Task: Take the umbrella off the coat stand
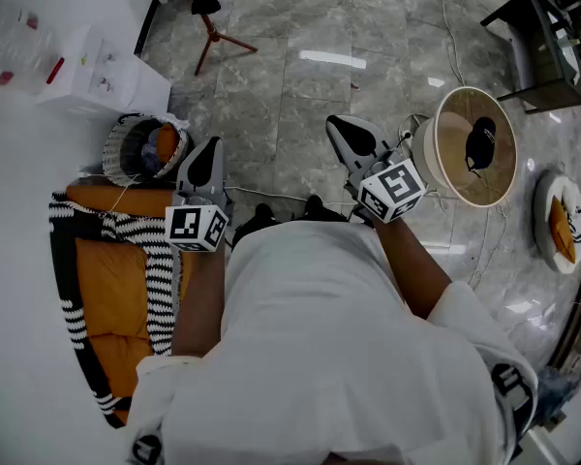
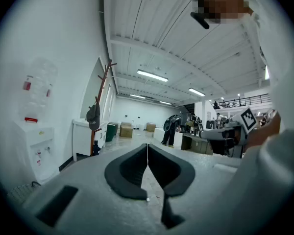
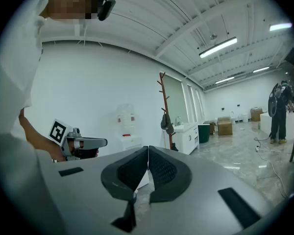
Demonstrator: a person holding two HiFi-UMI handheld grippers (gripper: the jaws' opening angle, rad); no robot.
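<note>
Grey left gripper (image 2: 147,148), right gripper (image 3: 148,150): jaws together, empty.

The right gripper (image 3: 148,153) has its jaws pressed together with nothing between them. Beyond their tips the brown coat stand (image 3: 162,102) rises against the white wall, with a dark thing (image 3: 166,124), too small to make out, hanging from it. Left of the coat stand is a white water dispenser (image 3: 127,129) and, further left, the left gripper (image 3: 102,142). To the stand's right come a white cabinet (image 3: 187,136), a green bin (image 3: 204,132), cardboard boxes (image 3: 225,127) and, farthest off, a standing person (image 3: 279,112).
</note>
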